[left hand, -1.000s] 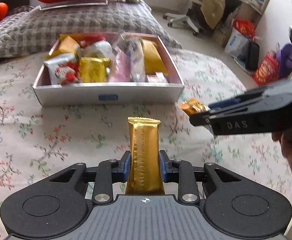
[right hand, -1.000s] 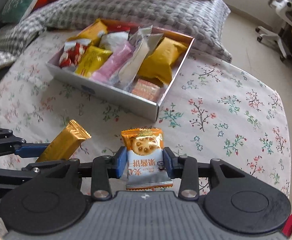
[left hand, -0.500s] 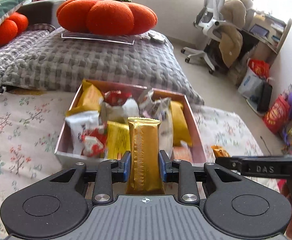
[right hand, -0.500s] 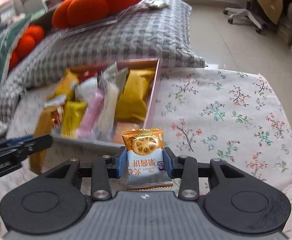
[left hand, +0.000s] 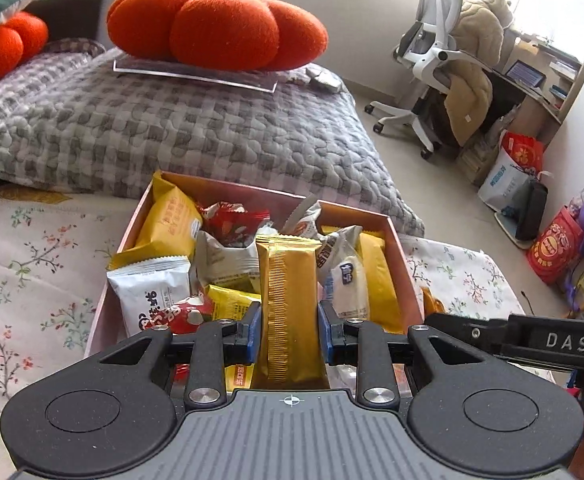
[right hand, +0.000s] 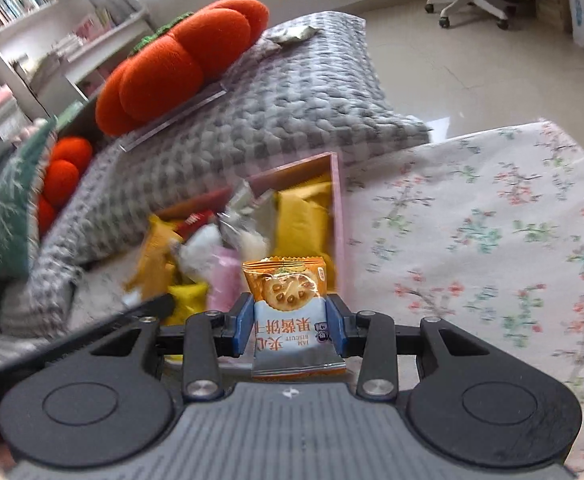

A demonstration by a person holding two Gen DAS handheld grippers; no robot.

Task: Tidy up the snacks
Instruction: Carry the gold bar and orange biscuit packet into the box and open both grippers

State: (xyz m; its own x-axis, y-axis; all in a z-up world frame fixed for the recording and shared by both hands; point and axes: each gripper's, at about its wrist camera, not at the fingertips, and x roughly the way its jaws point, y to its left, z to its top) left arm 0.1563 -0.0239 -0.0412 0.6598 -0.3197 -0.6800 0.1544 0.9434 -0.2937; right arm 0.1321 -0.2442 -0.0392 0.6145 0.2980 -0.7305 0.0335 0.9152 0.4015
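My left gripper (left hand: pixel 288 334) is shut on a gold wafer bar (left hand: pixel 289 304) and holds it upright over the near part of the pink snack box (left hand: pixel 406 276). The box is full of several wrapped snacks. My right gripper (right hand: pixel 290 330) is shut on an orange and white jam biscuit pack (right hand: pixel 290 316), above the box's near right corner (right hand: pixel 338 216). The right gripper's black finger (left hand: pixel 524 340) shows at the right of the left wrist view, beside the box.
The box sits on a floral sheet (right hand: pixel 472 240). Behind it lies a grey checked pillow (left hand: pixel 172 132) with an orange pumpkin cushion (left hand: pixel 216 28) on it. An office chair (left hand: pixel 436 60) and bags (left hand: pixel 552 240) stand on the floor at the right.
Both grippers have risen and moved forward from the sheet to over the box, each still holding its snack. The views now tilt up toward the pillow and cushion.
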